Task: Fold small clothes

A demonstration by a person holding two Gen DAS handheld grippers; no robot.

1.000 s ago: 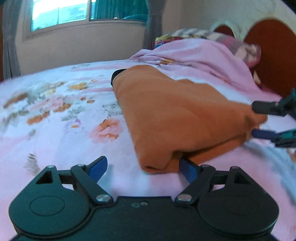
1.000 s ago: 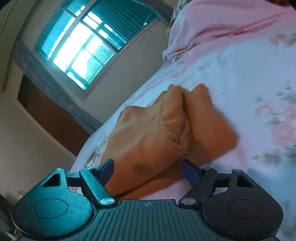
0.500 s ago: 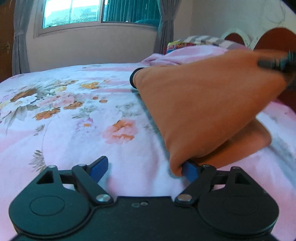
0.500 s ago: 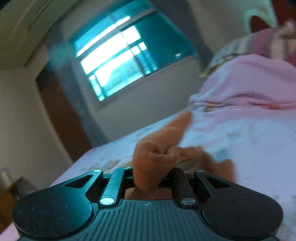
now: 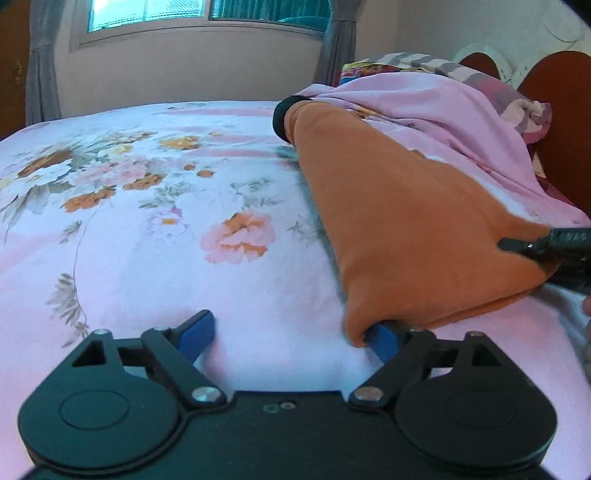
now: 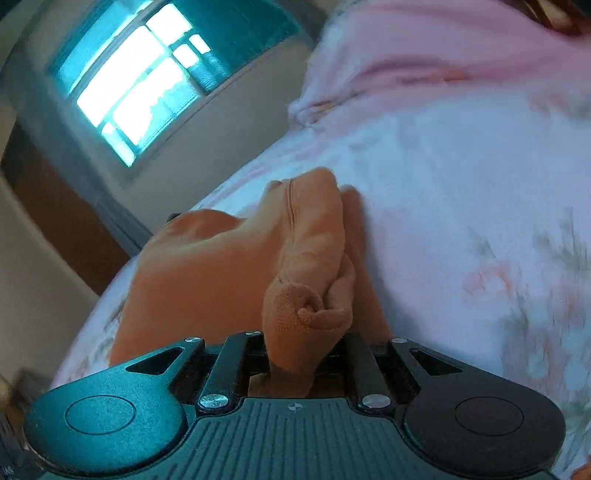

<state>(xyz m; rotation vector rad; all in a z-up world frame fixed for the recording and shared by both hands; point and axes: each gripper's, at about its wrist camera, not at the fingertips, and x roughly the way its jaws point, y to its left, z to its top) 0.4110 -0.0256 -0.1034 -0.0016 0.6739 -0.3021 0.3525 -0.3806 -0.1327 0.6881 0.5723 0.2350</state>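
- Here, at the far left of the left wrist view, a grey curtain (image 5: 40,62) is hanging beside the window (image 5: 199,11) on the far wall.
- Below the window, the floral bedsheet (image 5: 147,206) is spreading across the bed, with pink and orange flowers printed on it.
- Low in that view, the left gripper (image 5: 291,338) is sitting released, its blue-tipped fingers (image 5: 195,330) spread wide just over the sheet and gripping nothing.
- Its right-hand fingertip is lying under the near corner of the orange garment (image 5: 399,229), touching the cloth from beneath.
- The orange garment is lying folded on the sheet to the right of centre, running from a black cuff (image 5: 282,116) at its far end towards the near edge of the bed.
- Behind the garment, a rumpled pink blanket (image 5: 443,110) is heaping up against a striped pillow (image 5: 461,70) and the brown headboard (image 5: 561,122).
- At the right edge, the right gripper (image 5: 546,251) is pinching the garment's right corner and holding it slightly raised off the sheet.
- In the right wrist view, the right gripper (image 6: 295,354) is clenched on a bunched wad of the orange garment (image 6: 229,266), with the rest of the cloth trailing away onto the floral bedsheet (image 6: 461,192).
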